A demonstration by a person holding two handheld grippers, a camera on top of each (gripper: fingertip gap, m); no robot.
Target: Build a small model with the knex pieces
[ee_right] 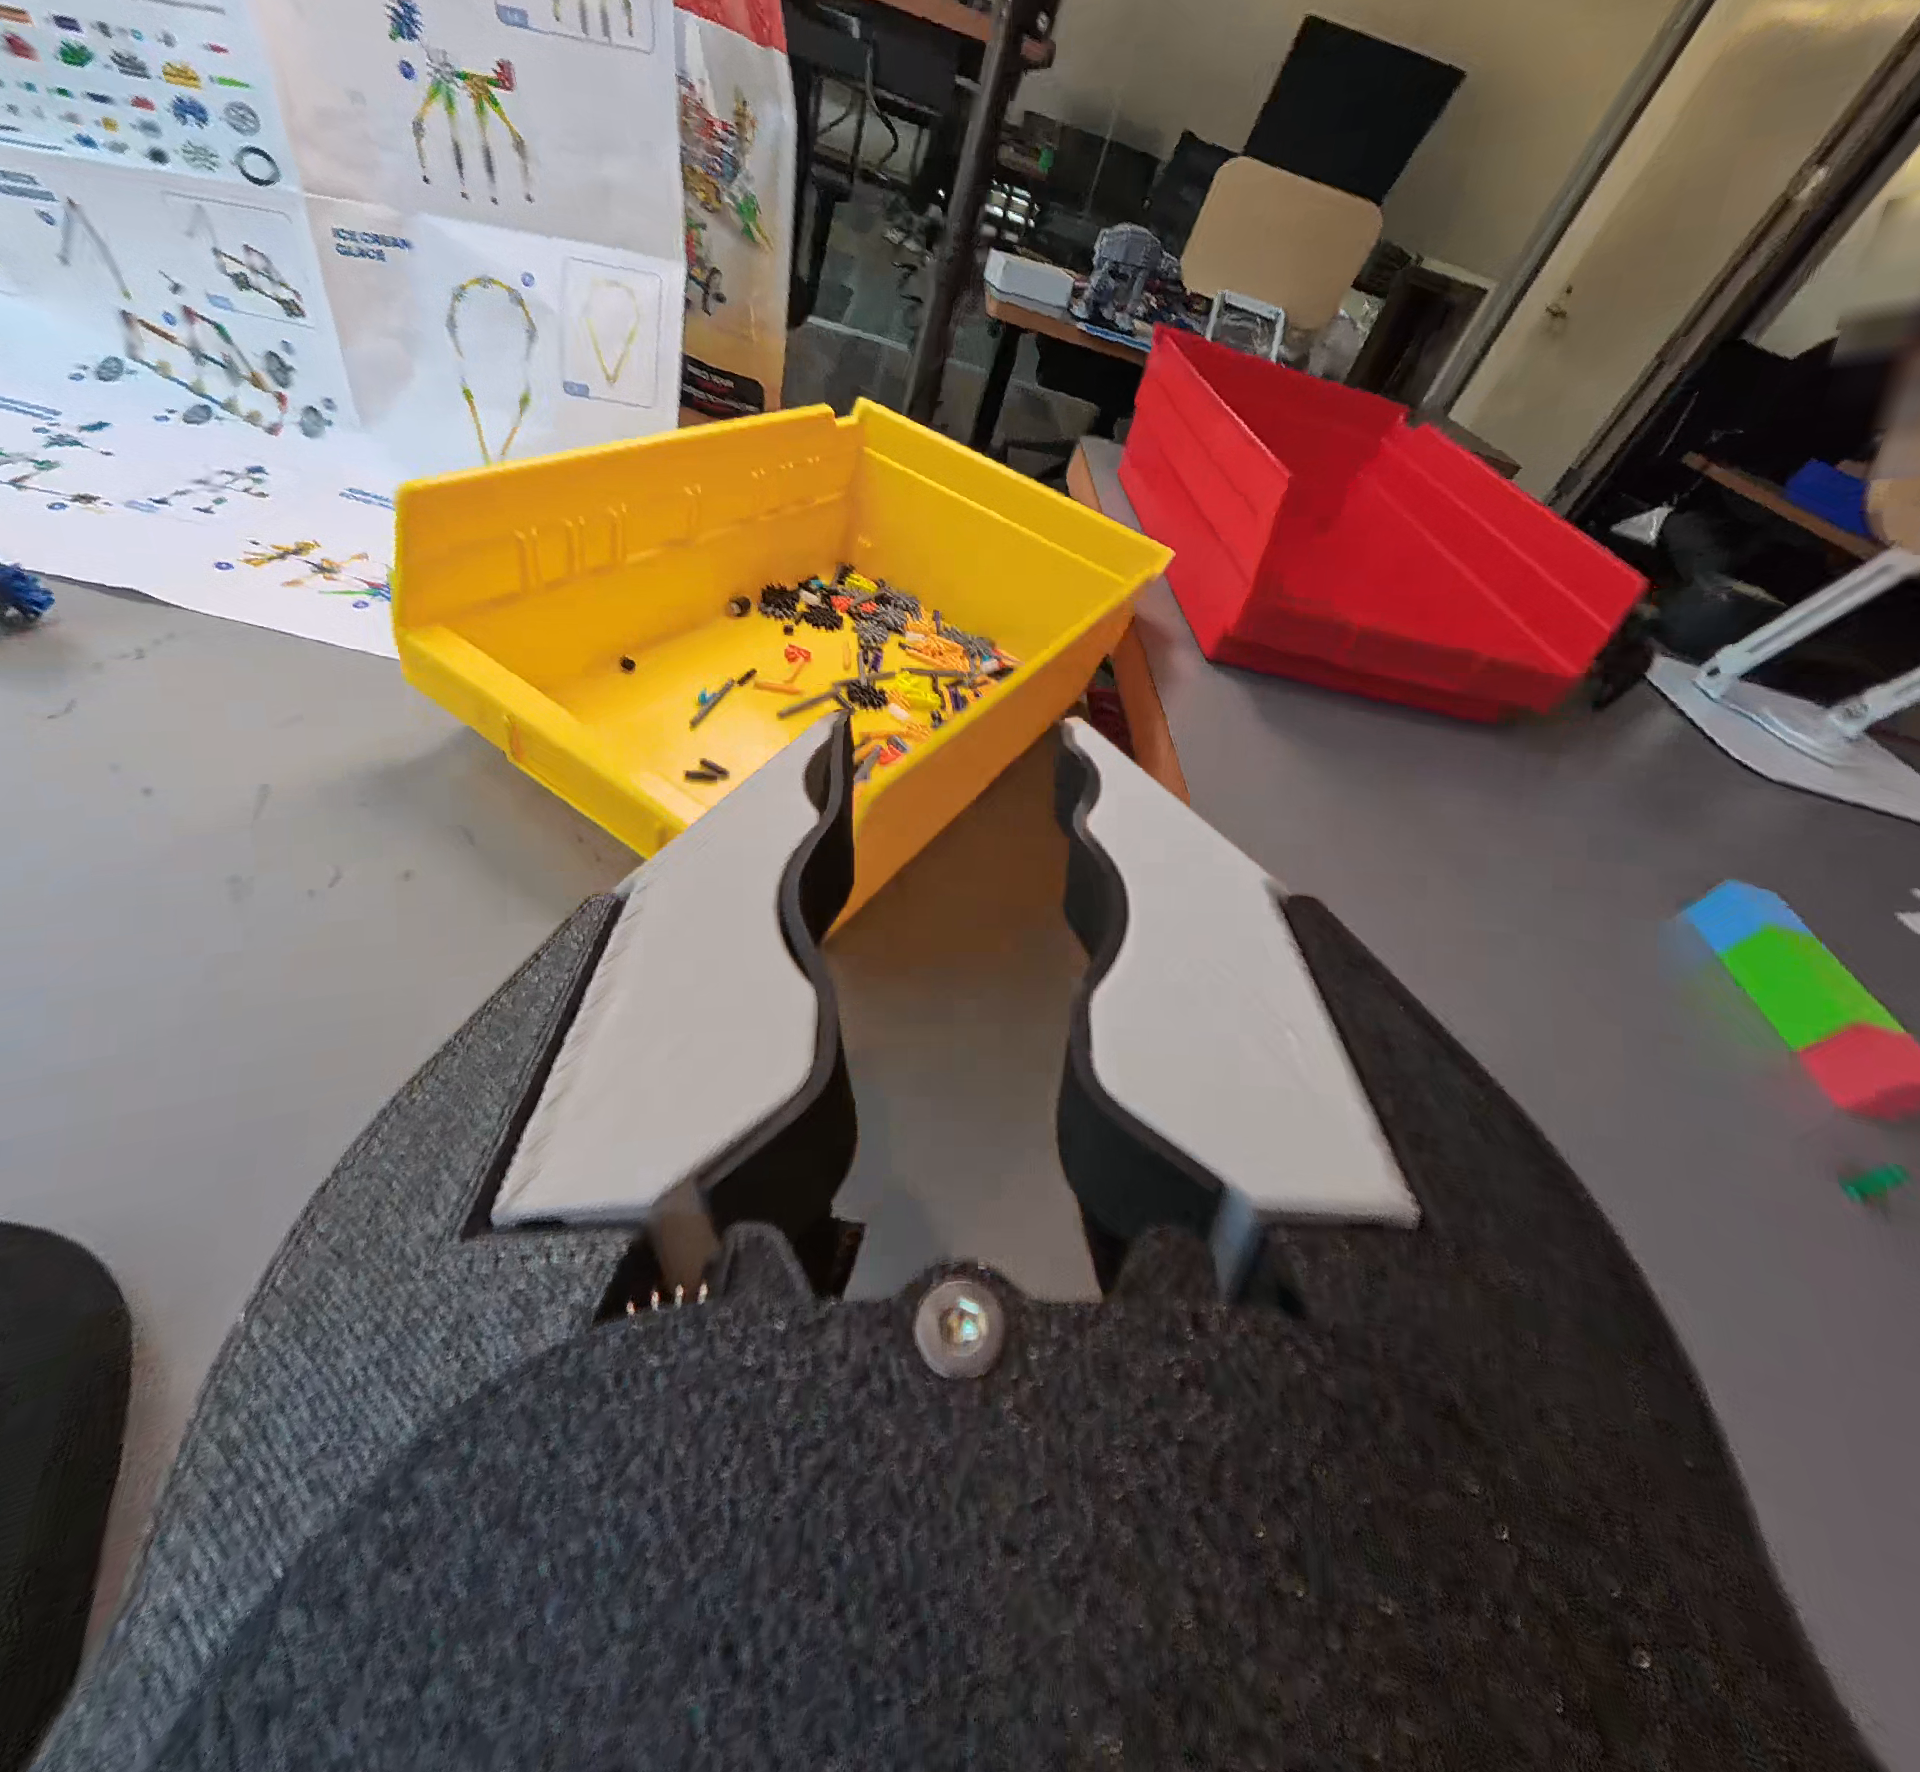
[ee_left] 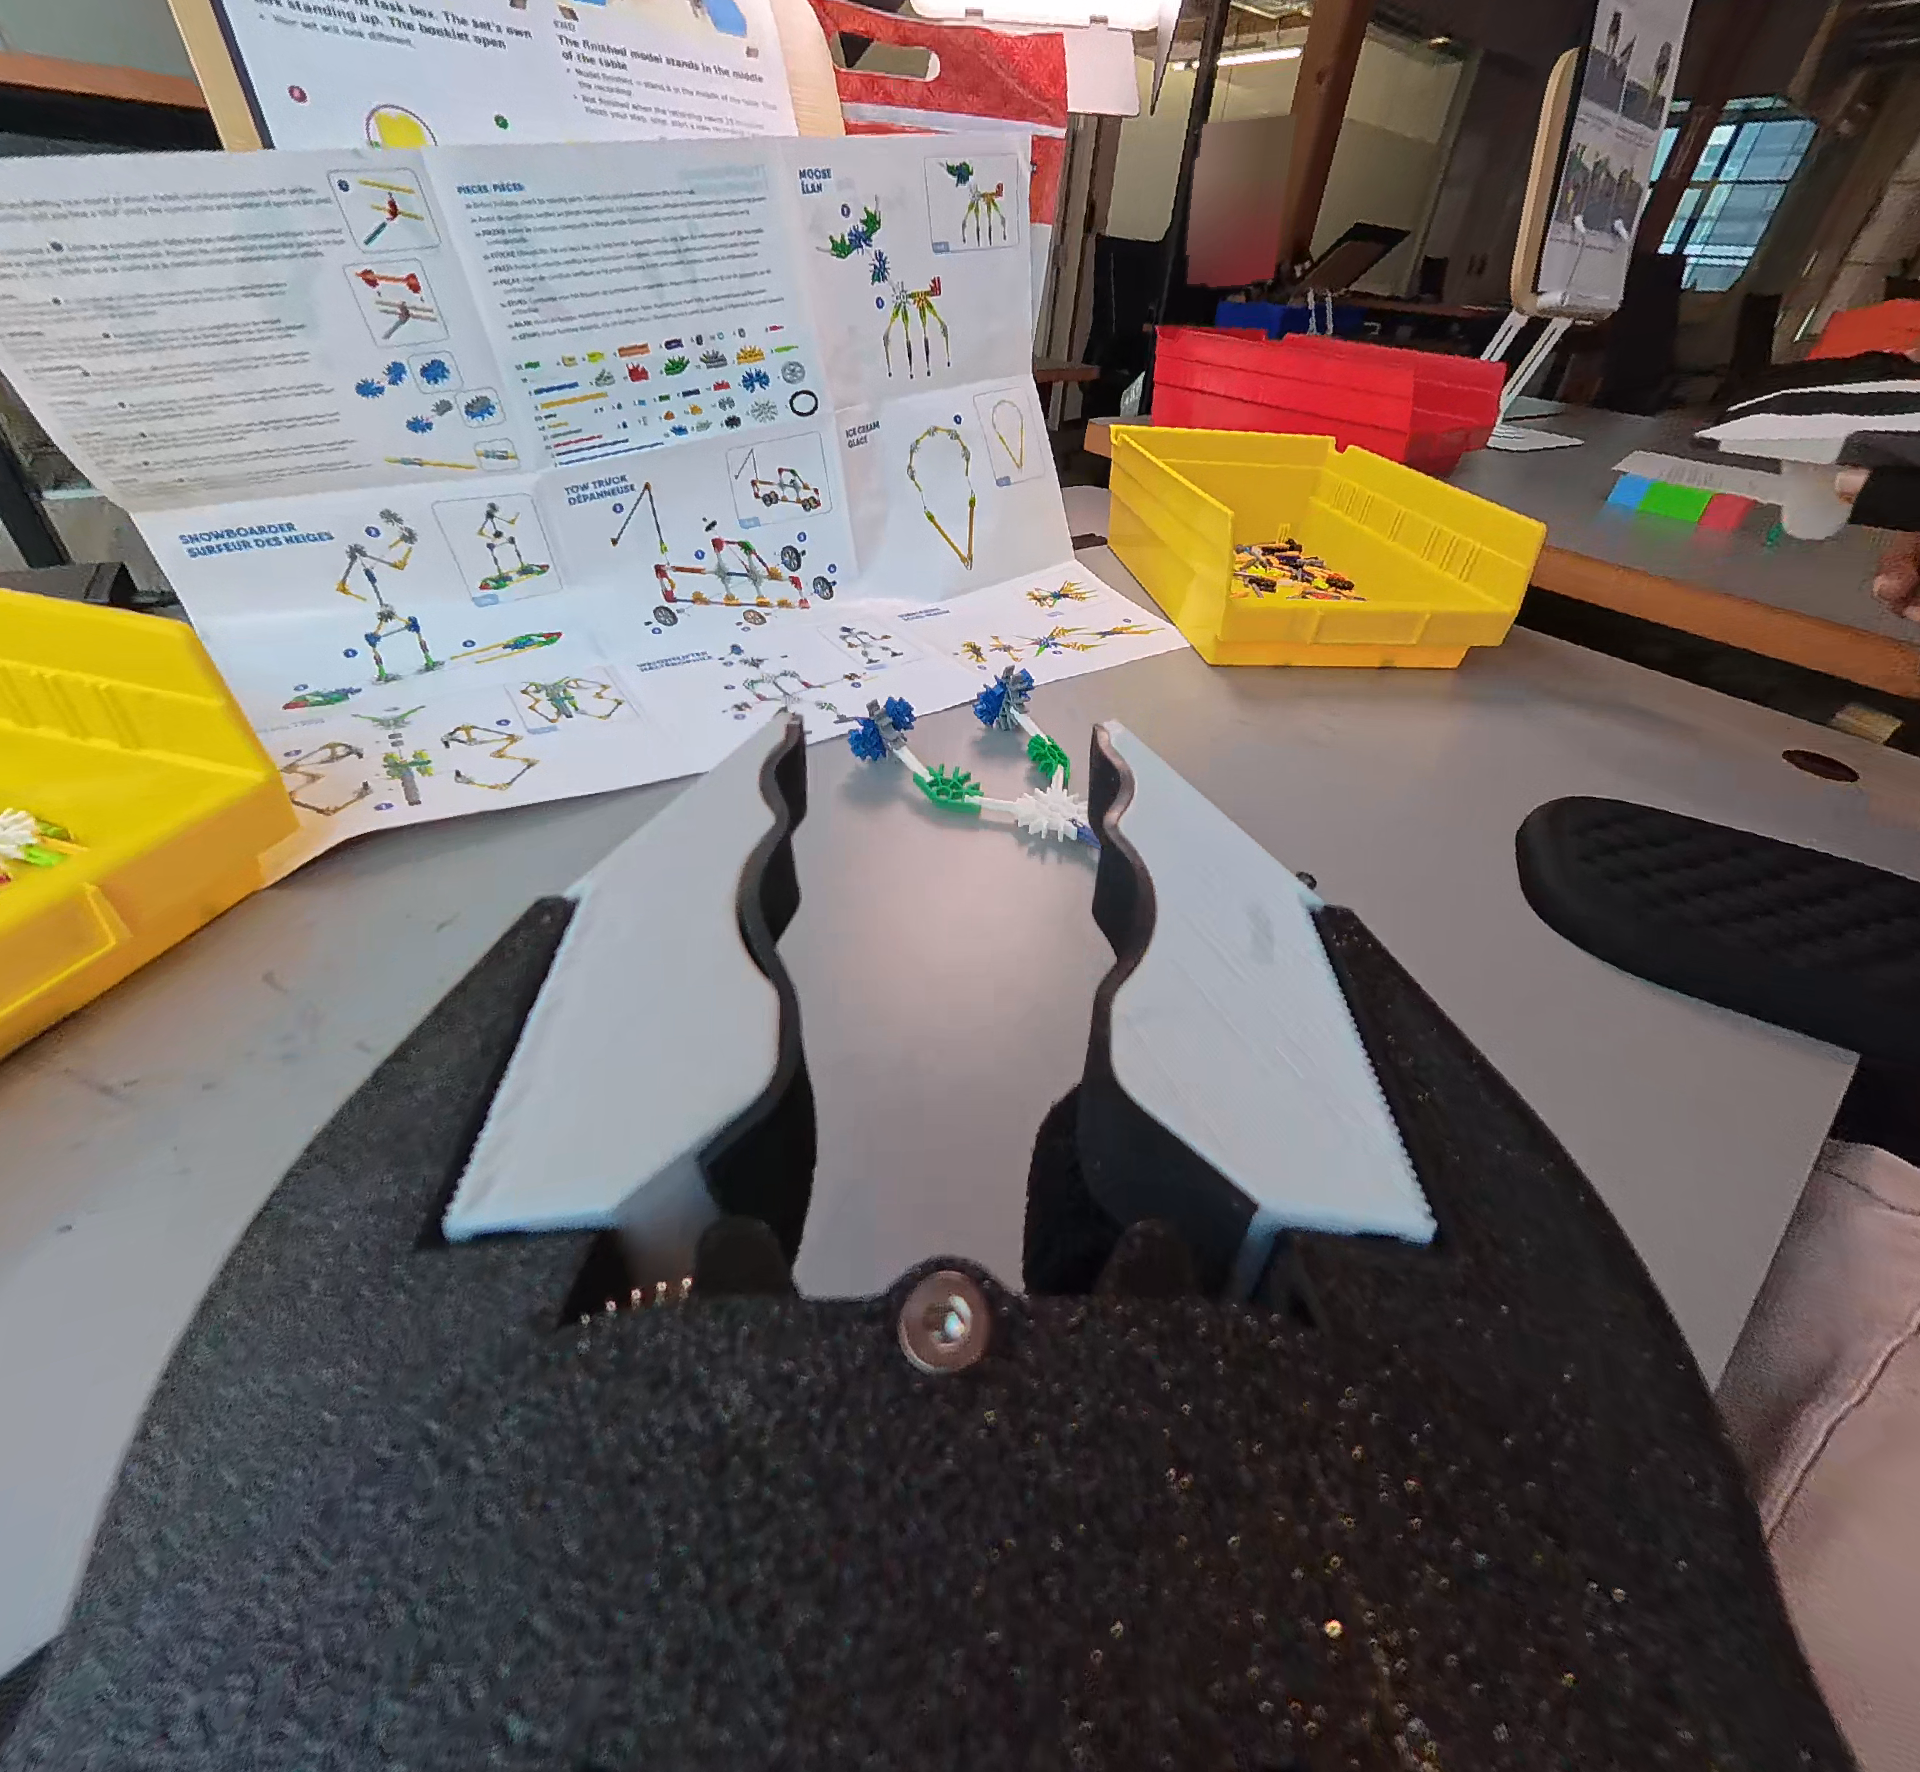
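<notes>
Now the left hand-held gripper [ee_left: 945,746] is wide and holds nothing, near the toy chain [ee_left: 966,766] on the table [ee_left: 1455,891]. It looks light and bendy; grab a white stick. The right hand-held gripper [ee_right: 951,735] is wide too, by the yellow bin [ee_right: 623,517].

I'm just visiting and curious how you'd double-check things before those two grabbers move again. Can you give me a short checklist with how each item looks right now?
1. Left gripper open and empty: ok, fingers apart, nothing between them.
2. Right gripper open and empty: ok, gap clear.
3. Small rod-and-connector model within the left gripper's reach: ok, it lies on the table just past the fingertips, apart from them.
4. Yellow bin holding loose pieces: ok, pieces heaped toward one side, right gripper's tips at its near rim.
5. Instruction sheet readable: ok, propped open behind the model.
6. Right fingertip touching the bin rim: cannot tell.
</notes>
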